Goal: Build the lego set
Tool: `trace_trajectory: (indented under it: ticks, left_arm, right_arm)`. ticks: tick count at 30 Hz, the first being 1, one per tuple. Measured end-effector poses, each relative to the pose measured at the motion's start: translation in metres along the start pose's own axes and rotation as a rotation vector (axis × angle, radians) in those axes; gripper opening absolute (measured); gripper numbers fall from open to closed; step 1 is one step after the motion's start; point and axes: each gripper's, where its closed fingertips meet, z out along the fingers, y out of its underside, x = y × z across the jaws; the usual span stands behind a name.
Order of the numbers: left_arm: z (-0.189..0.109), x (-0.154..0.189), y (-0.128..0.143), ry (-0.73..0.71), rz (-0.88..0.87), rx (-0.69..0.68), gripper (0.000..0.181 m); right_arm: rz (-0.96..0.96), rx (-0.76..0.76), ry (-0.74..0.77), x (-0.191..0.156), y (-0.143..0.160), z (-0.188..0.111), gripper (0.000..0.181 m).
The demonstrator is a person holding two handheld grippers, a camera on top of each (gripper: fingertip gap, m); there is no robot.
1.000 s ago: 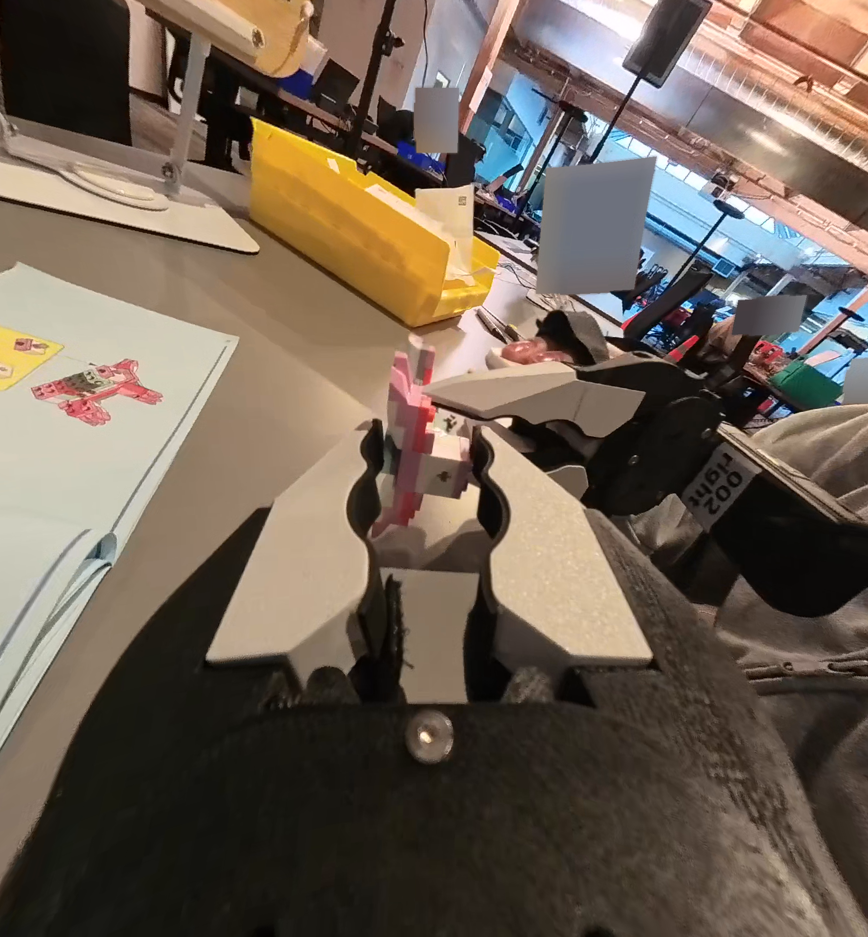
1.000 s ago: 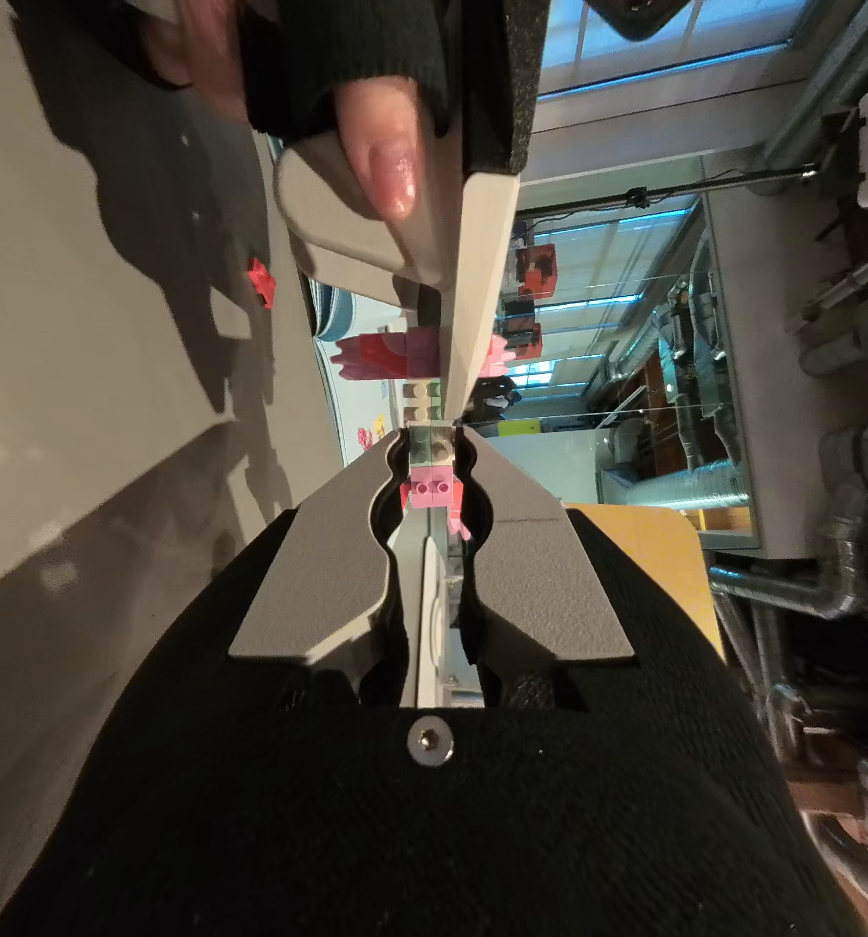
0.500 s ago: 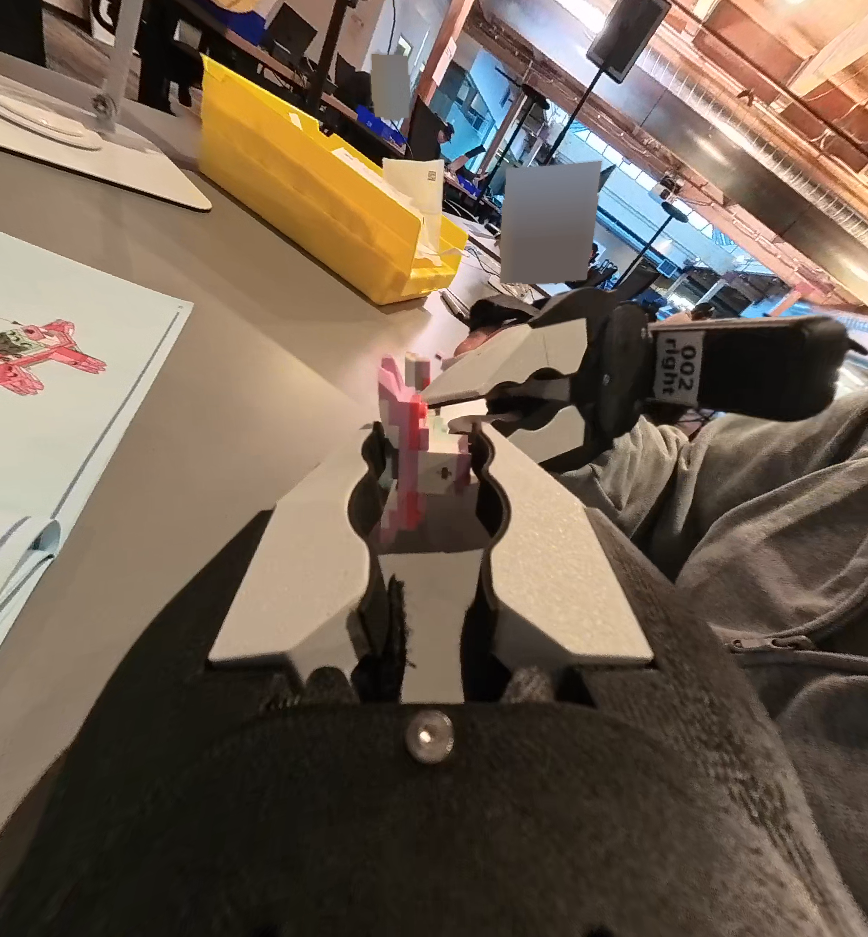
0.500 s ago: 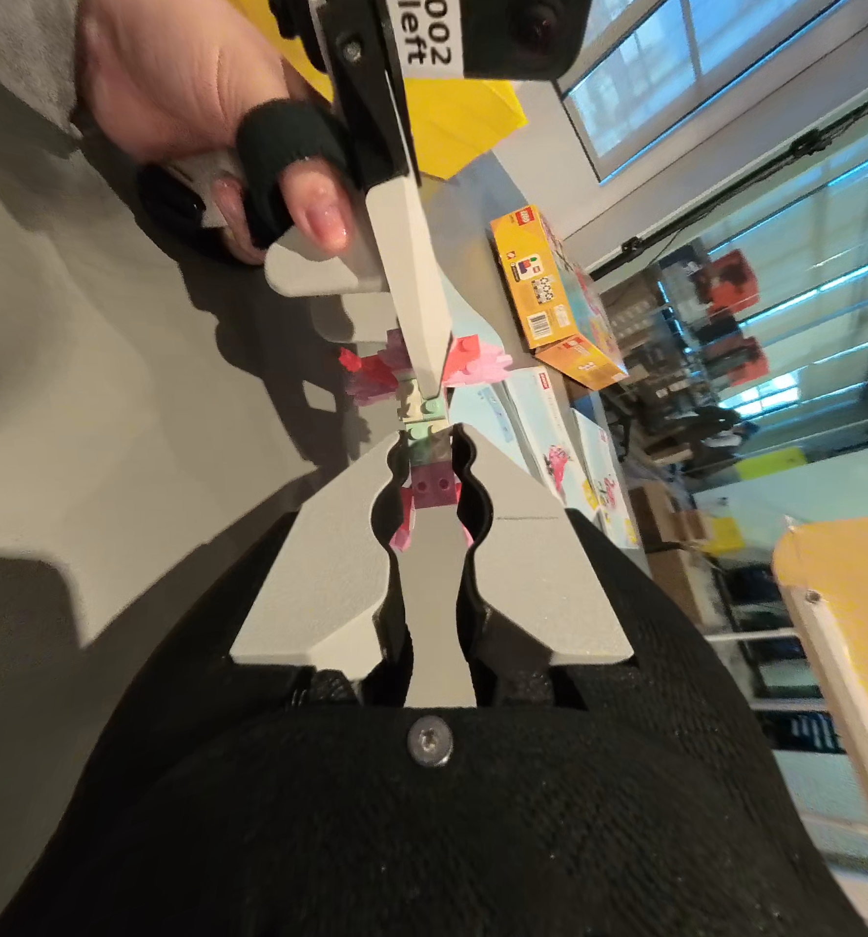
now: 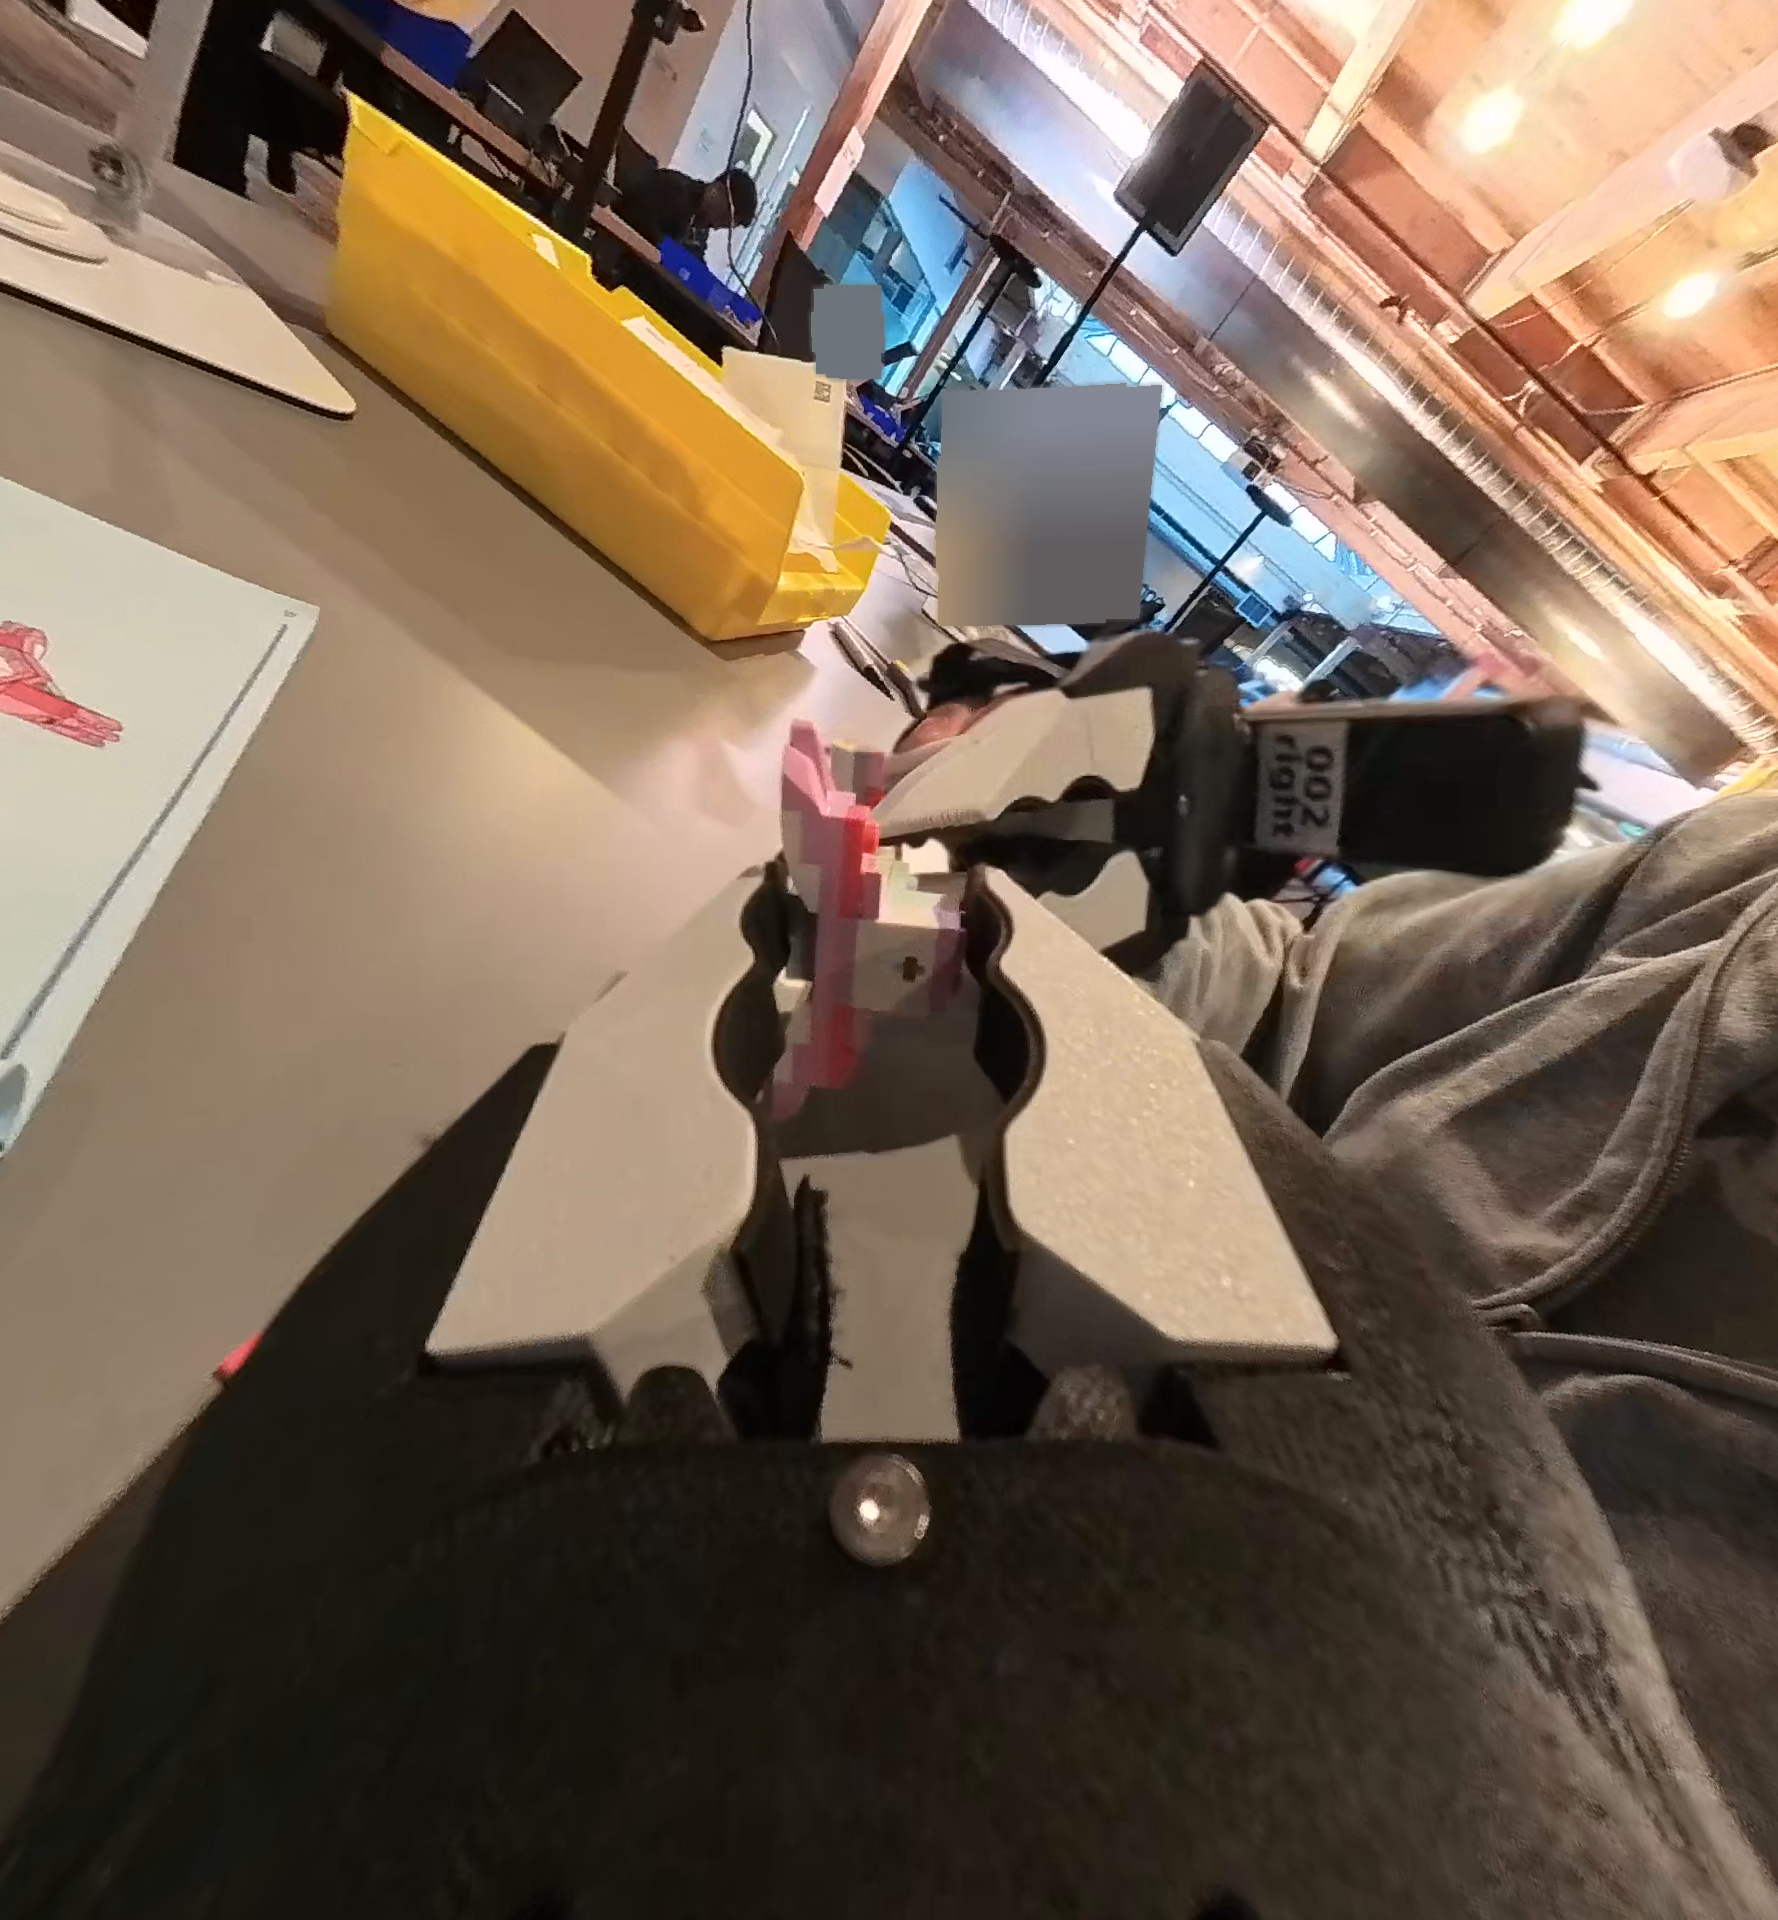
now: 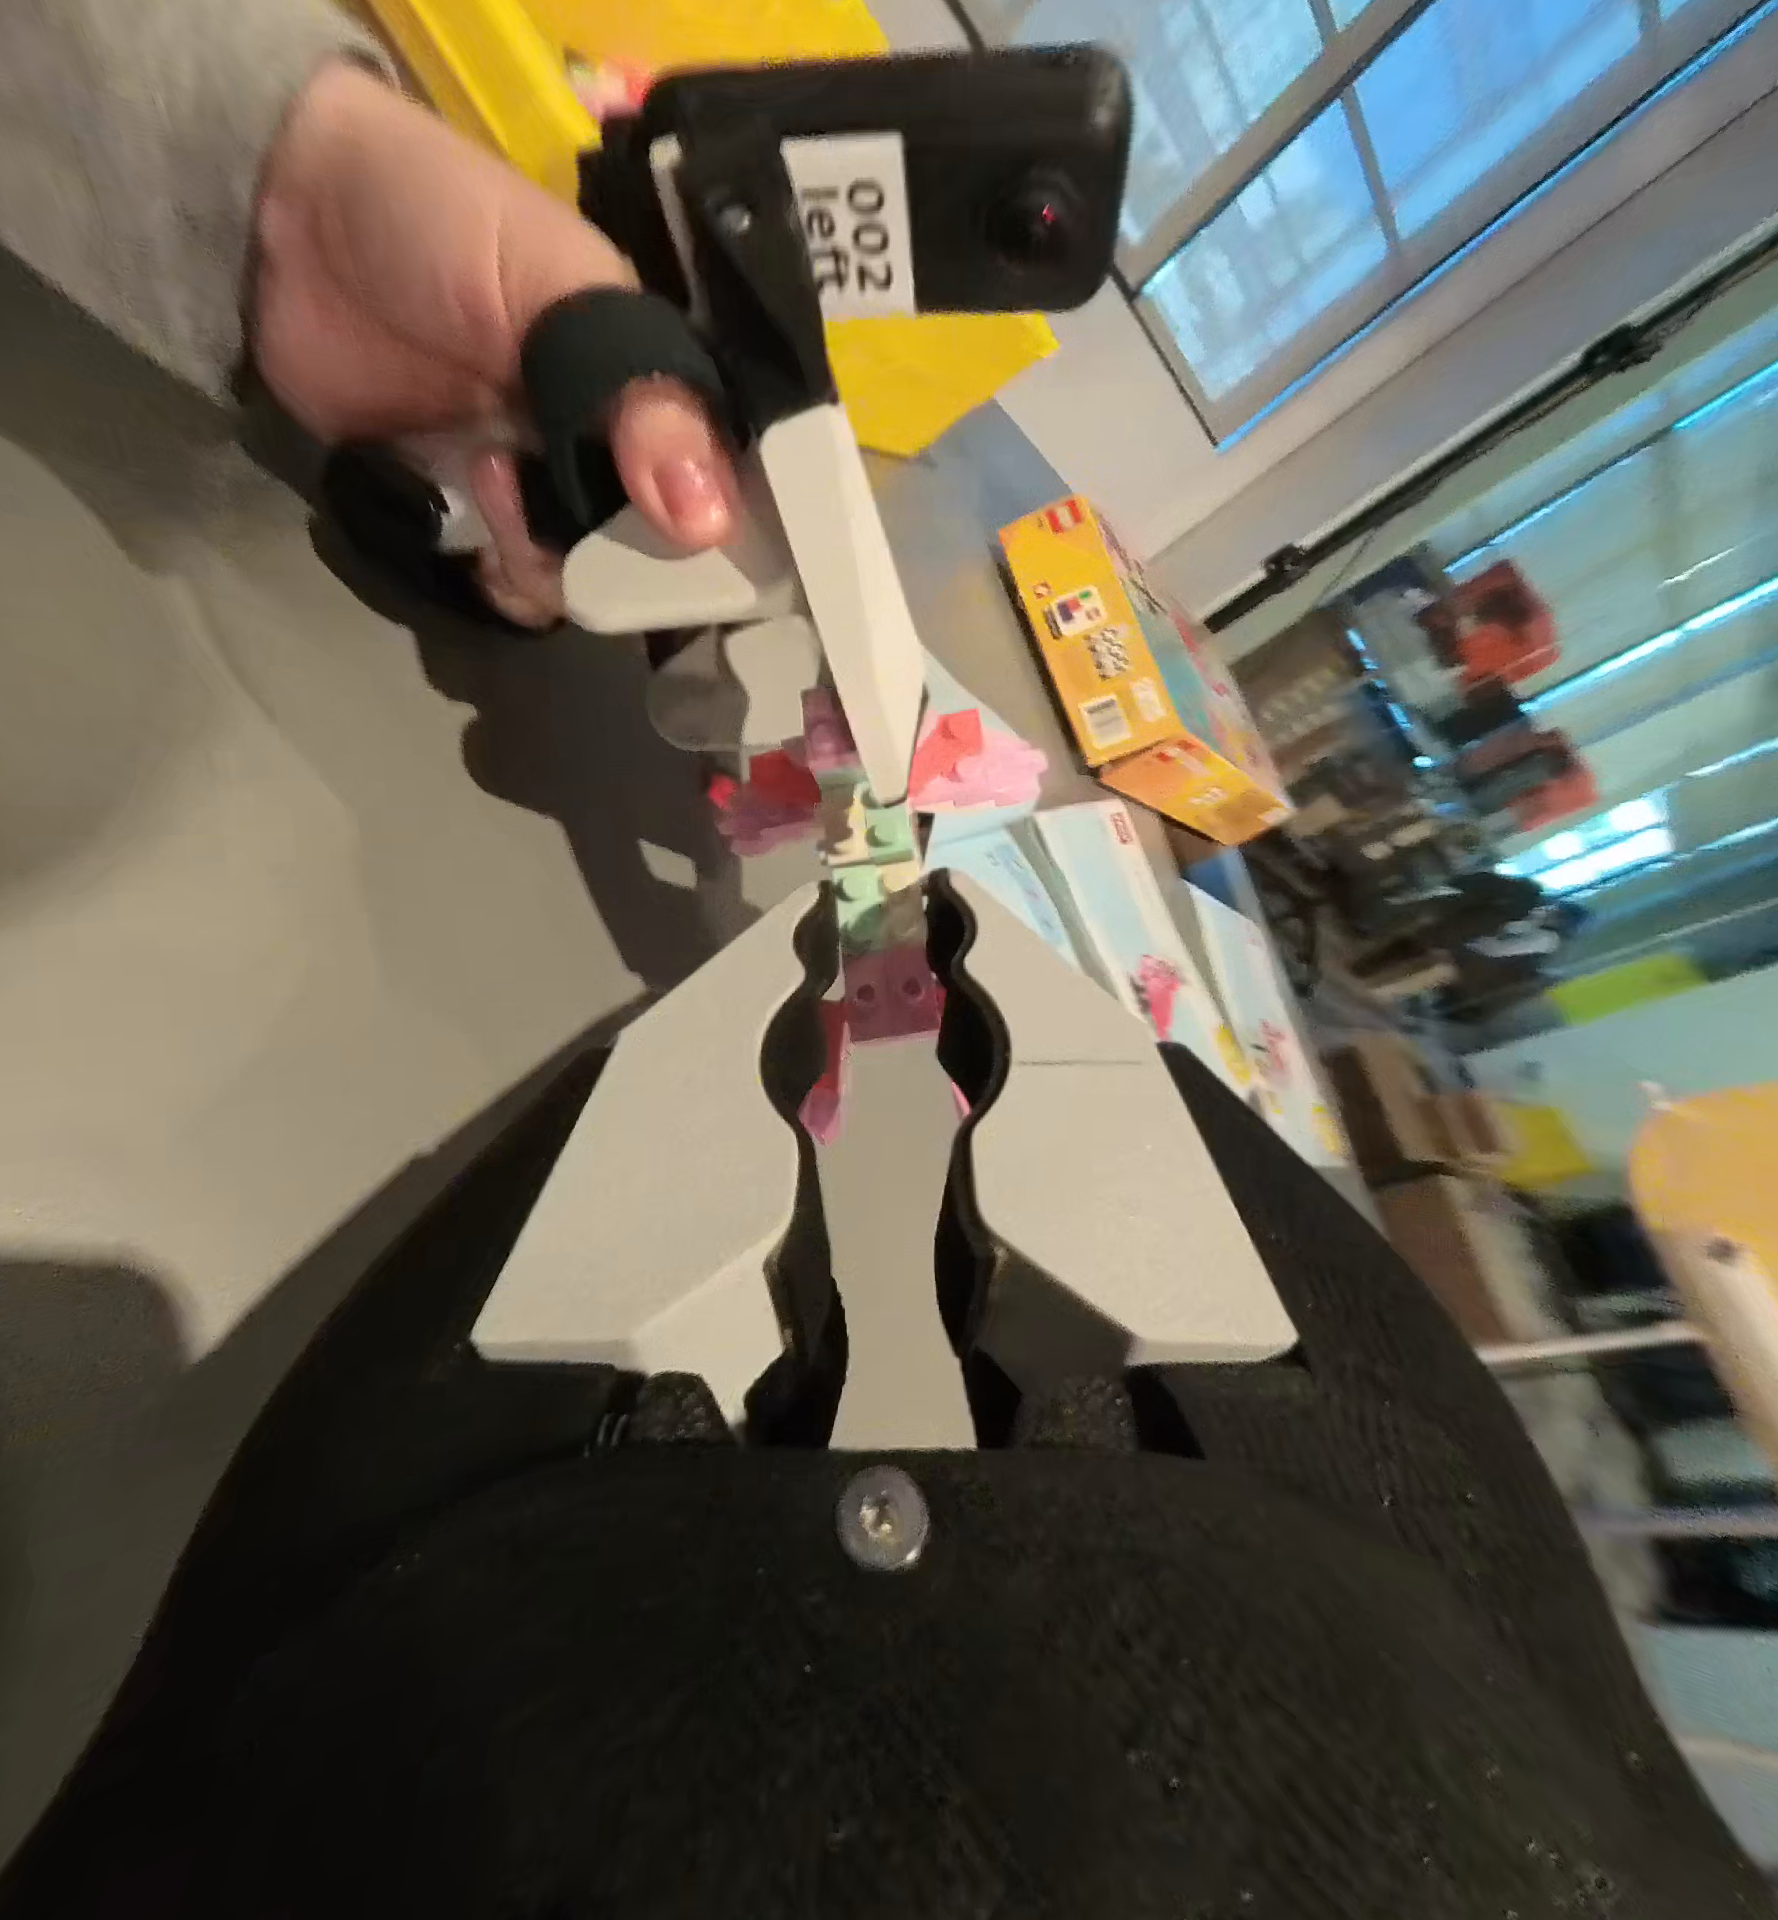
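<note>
Pink lego figure [image 5: 843, 935]: partly built, held above the grey surface [image 5: 428, 831], gripped at once by left hand-held gripper [image 5: 869, 914] and right hand-held gripper [image 6: 880, 935], both clenched on it. Since a second ago the right unit has swung from side-on to nearly level; probably reorienting for a press-fit. Instruction booklet [image 5: 64, 790] left; yellow bin [image 5: 573, 457] beyond.

A: Where does the left wrist view look from?
B: Low over the surface [image 5: 469, 790], tilted, close behind its own jaws, facing the right gripper [image 5: 926, 842].
A: And the right wrist view?
B: Rolled sideways, equally close, facing the left gripper [image 6: 812, 769]. Both share the lego model [image 5: 854, 935] [image 6: 874, 894] between them.
</note>
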Motion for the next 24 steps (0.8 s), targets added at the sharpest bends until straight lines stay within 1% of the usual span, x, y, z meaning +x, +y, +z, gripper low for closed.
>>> trace_trajectory:
  ticks: [2, 3, 5, 6, 8, 10, 13, 14, 16, 18, 20, 21, 24]
  left_arm:
    - [0.000, 0.002, 0.000, 0.023, -0.026, 0.001, 0.033]
    - [0.000, 0.000, 0.001, 0.012, -0.029, -0.003, 0.033]
    - [0.000, -0.009, 0.004, -0.056, -0.008, -0.027, 0.032]
    - [0.000, -0.009, 0.001, -0.043, -0.019, -0.009, 0.032]
    - [-0.003, -0.012, -0.004, -0.039, -0.062, 0.020, 0.032]
    - [-0.003, -0.015, -0.004, -0.054, -0.080, 0.022, 0.033]
    - [-0.002, -0.025, 0.000, -0.132, -0.087, -0.005, 0.033]
    - [-0.001, -0.028, 0.000, -0.157, -0.093, -0.009, 0.033]
    - [-0.001, -0.034, -0.001, -0.181, -0.125, 0.005, 0.033]
    - [-0.004, -0.038, -0.004, -0.175, -0.177, 0.028, 0.033]
    - [-0.007, -0.040, -0.005, -0.166, -0.216, 0.045, 0.032]
    - [-0.008, -0.040, -0.006, -0.158, -0.226, 0.051, 0.032]
    - [-0.008, -0.039, -0.007, -0.138, -0.238, 0.058, 0.032]
  right_arm:
    - [0.087, 0.035, -0.050, -0.001, -0.002, -0.002, 0.014]
    - [0.146, 0.062, -0.078, -0.001, -0.004, -0.003, 0.008]
    - [0.308, 0.200, -0.146, 0.004, -0.023, -0.013, 0.005]
    - [0.310, 0.196, -0.145, 0.006, -0.024, -0.015, 0.006]
    - [0.253, 0.148, -0.131, 0.002, -0.016, -0.012, 0.006]
    - [0.257, 0.128, -0.141, -0.001, -0.011, -0.009, 0.006]
    - [0.227, 0.045, -0.126, 0.000, 0.006, -0.006, 0.006]
    - [0.195, 0.013, -0.148, -0.006, 0.010, -0.005, 0.006]
    - [0.161, -0.058, -0.254, -0.026, 0.017, -0.003, 0.006]
    - [0.187, -0.138, -0.361, -0.044, 0.026, -0.003, 0.006]
    - [0.258, -0.198, -0.430, -0.054, 0.034, -0.004, 0.006]
    - [0.301, -0.216, -0.454, -0.057, 0.037, -0.004, 0.010]
    - [0.412, -0.277, -0.513, -0.066, 0.046, -0.002, 0.031]
